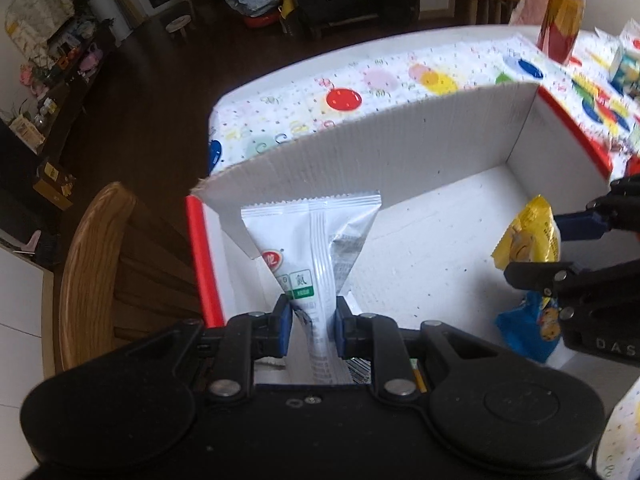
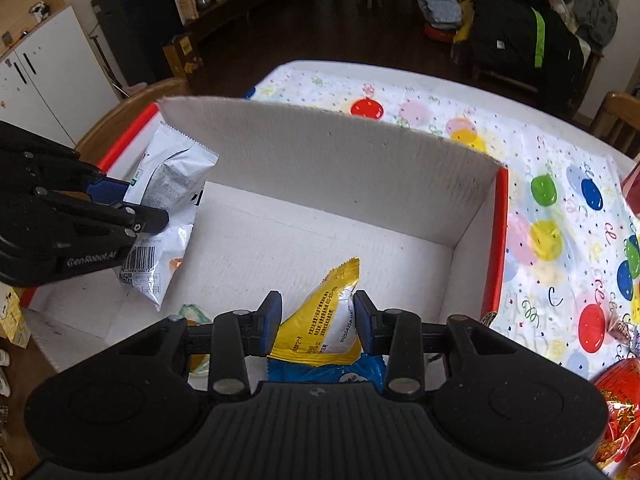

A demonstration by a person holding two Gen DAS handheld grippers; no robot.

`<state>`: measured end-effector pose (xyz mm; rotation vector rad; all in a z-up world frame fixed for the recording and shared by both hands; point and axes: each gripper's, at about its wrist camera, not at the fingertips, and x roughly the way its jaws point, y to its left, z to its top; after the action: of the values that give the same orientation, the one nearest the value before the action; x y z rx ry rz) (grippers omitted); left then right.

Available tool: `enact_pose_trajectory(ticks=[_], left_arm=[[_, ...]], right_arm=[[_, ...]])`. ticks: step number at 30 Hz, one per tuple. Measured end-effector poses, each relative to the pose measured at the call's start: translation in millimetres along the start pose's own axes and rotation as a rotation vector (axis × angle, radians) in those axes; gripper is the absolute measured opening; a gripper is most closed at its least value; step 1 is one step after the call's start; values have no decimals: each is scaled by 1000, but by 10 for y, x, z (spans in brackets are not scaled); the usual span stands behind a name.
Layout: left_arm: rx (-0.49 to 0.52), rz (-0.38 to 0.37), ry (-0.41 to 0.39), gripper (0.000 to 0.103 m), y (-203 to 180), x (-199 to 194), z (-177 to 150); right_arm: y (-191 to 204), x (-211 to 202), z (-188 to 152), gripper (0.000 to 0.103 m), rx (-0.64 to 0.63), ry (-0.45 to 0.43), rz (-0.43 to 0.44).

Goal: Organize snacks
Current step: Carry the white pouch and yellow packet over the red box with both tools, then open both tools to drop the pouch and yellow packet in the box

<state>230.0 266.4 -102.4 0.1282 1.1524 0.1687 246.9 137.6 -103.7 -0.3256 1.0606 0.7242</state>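
Note:
A white cardboard box (image 1: 400, 152) with red outer sides stands open on the table. My left gripper (image 1: 313, 314) is shut on a white snack packet (image 1: 316, 236), held upright over the box's left end. In the right wrist view that packet (image 2: 172, 184) hangs from the left gripper (image 2: 140, 204) just above the box floor. My right gripper (image 2: 318, 314) is shut on a yellow snack packet (image 2: 332, 308) at the near right of the box (image 2: 320, 160). A blue packet (image 2: 324, 374) lies under it. The left wrist view shows the right gripper (image 1: 536, 246) with the yellow packet (image 1: 528, 236) above the blue packet (image 1: 524, 330).
The table wears a balloon-print cloth (image 1: 360, 80). A red-orange bottle (image 1: 560, 20) and small cartons (image 1: 624, 64) stand at its far right. Red shiny packaging (image 2: 616, 412) lies beside the box. A wooden chair (image 1: 92, 272) stands at the left. A pale green item (image 2: 196, 314) lies near the box's front wall.

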Motion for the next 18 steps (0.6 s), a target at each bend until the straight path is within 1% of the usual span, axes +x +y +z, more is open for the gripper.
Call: enact_pose_trajectory(ticks=[4,9,15,17,18], left_arm=[[15,0,25,18,-46,123,27],[37,-4,48,18,-101,219,50],[8,-3,61,20,-88,281,42],[2,-9,58,22,-86,280,42],[3,-10,58,23,-92,281,42]], right_arm=[[-6,53,-10,38,-6,23,-12],[-30,61,-10,39,0,23,-10],[-16,82,-16,40,-11,23,-13],[-14,77,-14,41,-15,22,-6],[-17,73,-13,43,-13,22,-5]])
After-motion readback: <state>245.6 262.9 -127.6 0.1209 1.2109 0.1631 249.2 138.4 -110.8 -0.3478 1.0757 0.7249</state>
